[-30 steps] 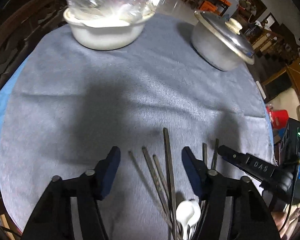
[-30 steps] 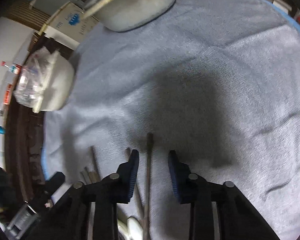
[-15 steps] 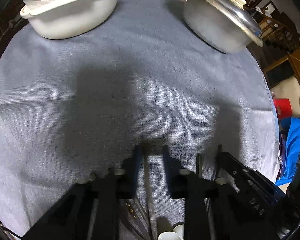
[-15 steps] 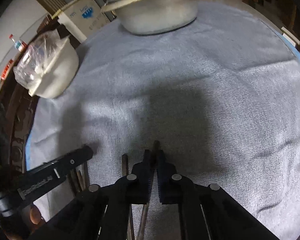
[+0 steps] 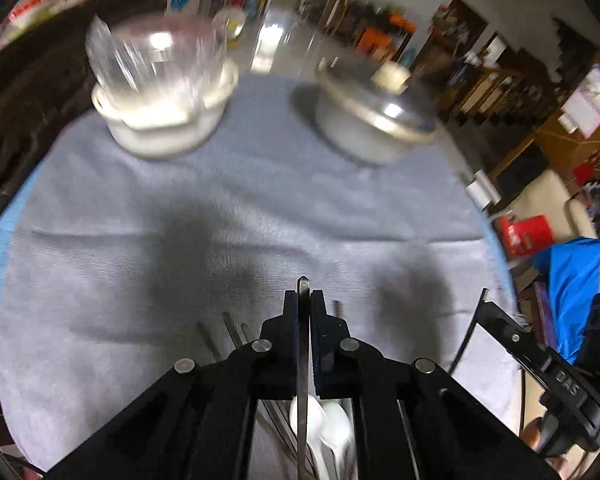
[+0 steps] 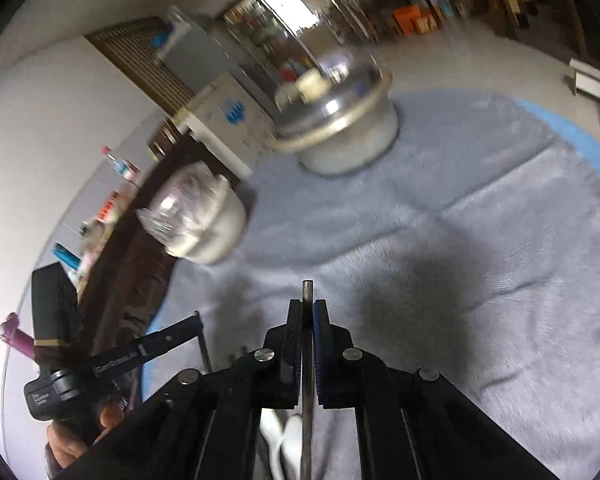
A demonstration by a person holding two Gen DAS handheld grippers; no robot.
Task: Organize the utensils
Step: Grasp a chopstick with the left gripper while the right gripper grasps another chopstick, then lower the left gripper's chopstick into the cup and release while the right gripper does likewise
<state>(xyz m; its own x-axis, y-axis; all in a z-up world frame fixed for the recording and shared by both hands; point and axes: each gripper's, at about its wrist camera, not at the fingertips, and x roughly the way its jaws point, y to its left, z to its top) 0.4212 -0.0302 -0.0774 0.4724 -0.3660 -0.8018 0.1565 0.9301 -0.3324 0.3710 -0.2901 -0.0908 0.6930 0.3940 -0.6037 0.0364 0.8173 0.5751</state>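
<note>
Here the grey cloth (image 5: pixel 260 216) lies broad and bare through the middle of both views, with a blue table edge (image 5: pixel 4 240) at the left of the left-wrist frame and at the right of the right-wrist frame. The left gripper (image 5: pixel 305 300) is clenched on a flat metal utensil handle (image 5: pixel 303 292) whose tip juts just past the pads; the right gripper (image 6: pixel 308 308) is clenched on a thin metal rod (image 6: pixel 307 292) likewise. More utensil handles (image 5: pixel 228 330) lie on the cloth at lower centre, with white spoons (image 5: pixel 328 424) beneath the fingers. A white bowl (image 5: pixel 160 120) under clear plastic sits upper left, a lidded metal pot (image 5: pixel 374 120) upper centre-right, well apart. Beyond lies a blurred, cluttered room.
</note>
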